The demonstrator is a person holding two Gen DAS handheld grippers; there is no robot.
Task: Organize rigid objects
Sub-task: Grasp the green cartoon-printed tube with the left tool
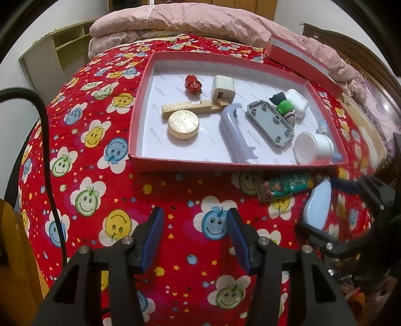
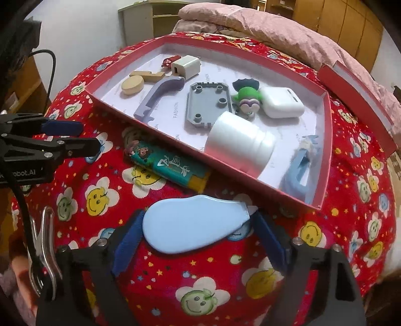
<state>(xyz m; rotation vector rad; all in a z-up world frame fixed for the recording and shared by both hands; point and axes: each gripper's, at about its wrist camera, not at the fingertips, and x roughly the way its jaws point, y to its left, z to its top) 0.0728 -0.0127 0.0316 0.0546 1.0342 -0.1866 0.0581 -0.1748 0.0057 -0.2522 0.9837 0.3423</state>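
A red box [image 1: 175, 164] [image 2: 160, 130] on the red smiley bedspread holds several items: a wooden disc [image 1: 183, 124] [image 2: 132, 85], a lilac handle [image 1: 234, 133] [image 2: 156, 96], a grey plate [image 1: 272, 123] [image 2: 208, 105], a white bottle [image 1: 313, 148] [image 2: 238, 146], a white charger [image 1: 223, 90], a green figure [image 2: 246, 99]. A teal lighter [image 1: 285, 185] [image 2: 170, 166] lies outside the box's near wall. My right gripper [image 2: 196, 234] [image 1: 333, 200] is shut on a pale blue flat piece [image 2: 193, 227] [image 1: 318, 205], above the bedspread near the box. My left gripper [image 1: 195, 238] [image 2: 80, 136] is open and empty.
The box lid [image 1: 300, 55] [image 2: 361, 100] leans against a pink quilt [image 1: 200, 20] at the back. A black cable [image 1: 47, 140] runs along the left. A metal clip [image 2: 45, 245] hangs at the lower left of the right wrist view.
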